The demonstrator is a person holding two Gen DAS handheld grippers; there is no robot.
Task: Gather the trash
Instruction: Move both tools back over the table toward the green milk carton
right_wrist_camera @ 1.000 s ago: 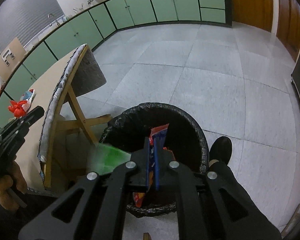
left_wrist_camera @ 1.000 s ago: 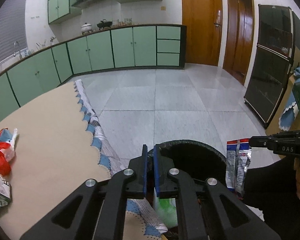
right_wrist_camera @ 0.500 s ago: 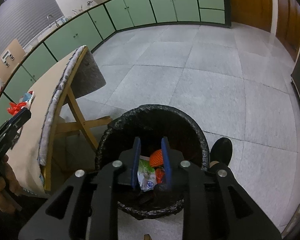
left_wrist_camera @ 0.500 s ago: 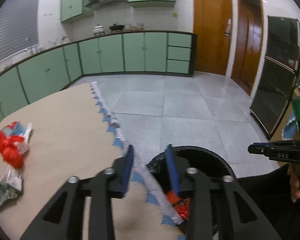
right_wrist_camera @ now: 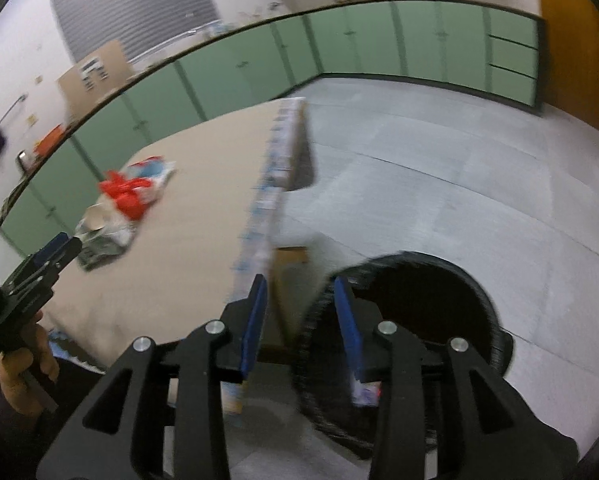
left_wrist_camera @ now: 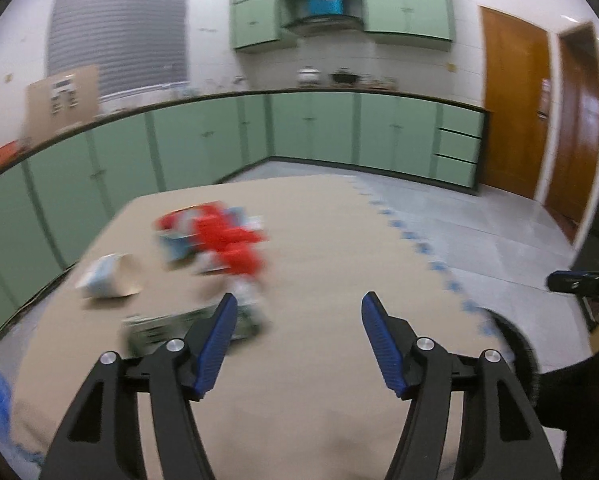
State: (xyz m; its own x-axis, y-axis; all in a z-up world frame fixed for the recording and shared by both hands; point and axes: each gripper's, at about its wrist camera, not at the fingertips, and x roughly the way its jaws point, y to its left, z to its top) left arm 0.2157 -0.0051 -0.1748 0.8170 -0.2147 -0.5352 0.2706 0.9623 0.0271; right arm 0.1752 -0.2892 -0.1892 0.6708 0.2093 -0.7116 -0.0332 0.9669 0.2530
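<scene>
Left wrist view: the left tool (left_wrist_camera: 295, 312) is empty, its jaws wide and opening. The blurred trash (left_wrist_camera: 215, 244) lies on the bench (left_wrist_camera: 339, 240), centre-left, just beyond its left fingertip.

Right wrist view: the right tool (right_wrist_camera: 299, 296), narrower and opening, holds nothing above the bin (right_wrist_camera: 439, 280), lower right; trash lies left on the bench.

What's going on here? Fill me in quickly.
A person is clearing trash off a table with a handheld gripper in each hand. Both grippers are empty, and their jaws are opening. The left gripper points at the remaining pile: a red wrapper, a paper cup lying on its side and a dark green packet. The right gripper hangs near the black-lined trash bin beside the table, which already holds some wrappers.
</scene>
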